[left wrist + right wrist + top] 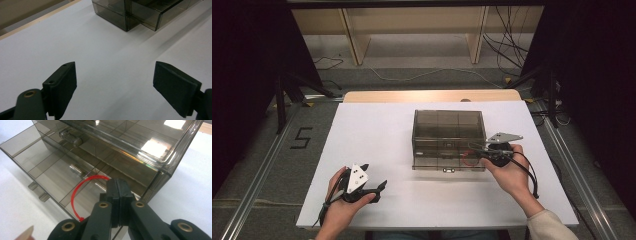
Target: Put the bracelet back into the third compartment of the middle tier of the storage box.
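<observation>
One table [377, 145] with a flat, matte white top fills the middle of the high view. One smoky, see-through plastic drawer box [449, 135], rectangular and split into compartments, sits right of centre, its lower drawer [447, 161] pulled out toward the bottom of the frame. Two black tongs: the left tongs [115, 86], at lower left in the high view, gape wide above bare table, grasping nothing. The right tongs [117, 195] are clenched at the drawer's right end, pads pressed together where one thin red curved band [75, 195] ends.
</observation>
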### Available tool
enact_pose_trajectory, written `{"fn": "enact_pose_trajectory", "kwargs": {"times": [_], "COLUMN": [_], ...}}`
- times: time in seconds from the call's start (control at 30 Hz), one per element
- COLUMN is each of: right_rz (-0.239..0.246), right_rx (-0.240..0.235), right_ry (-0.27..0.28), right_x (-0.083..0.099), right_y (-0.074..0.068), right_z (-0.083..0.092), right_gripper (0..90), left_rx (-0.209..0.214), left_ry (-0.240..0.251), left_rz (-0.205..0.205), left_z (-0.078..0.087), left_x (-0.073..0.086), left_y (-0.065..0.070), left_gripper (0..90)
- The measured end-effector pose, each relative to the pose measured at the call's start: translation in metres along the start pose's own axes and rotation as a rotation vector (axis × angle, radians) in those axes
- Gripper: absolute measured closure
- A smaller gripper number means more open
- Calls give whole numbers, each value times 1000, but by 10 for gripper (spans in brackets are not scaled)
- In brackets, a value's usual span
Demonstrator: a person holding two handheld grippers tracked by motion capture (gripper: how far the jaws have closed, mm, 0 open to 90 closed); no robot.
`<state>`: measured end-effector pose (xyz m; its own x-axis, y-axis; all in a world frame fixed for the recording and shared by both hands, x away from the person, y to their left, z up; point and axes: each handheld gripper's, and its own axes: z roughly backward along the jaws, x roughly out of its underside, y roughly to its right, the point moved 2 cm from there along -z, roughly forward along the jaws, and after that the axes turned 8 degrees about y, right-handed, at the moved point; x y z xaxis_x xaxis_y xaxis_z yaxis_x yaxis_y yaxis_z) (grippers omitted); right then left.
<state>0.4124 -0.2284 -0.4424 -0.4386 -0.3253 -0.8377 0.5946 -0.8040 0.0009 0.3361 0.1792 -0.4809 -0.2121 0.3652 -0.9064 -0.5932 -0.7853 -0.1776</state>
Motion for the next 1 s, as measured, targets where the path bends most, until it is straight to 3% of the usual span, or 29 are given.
{"fn": "enact_pose_trajectory", "kwargs": {"times": [1.0], "right_rz": [11], "right_rx": [-1], "right_ry": [-40], "right_x": [7], "right_y": [1], "right_z": [-7], "right_gripper": [900], "left_rx": [1], "left_ry": [1], "left_rz": [-1], "left_z": [0], "left_x": [0], "left_y": [0], "left_gripper": [187]}}
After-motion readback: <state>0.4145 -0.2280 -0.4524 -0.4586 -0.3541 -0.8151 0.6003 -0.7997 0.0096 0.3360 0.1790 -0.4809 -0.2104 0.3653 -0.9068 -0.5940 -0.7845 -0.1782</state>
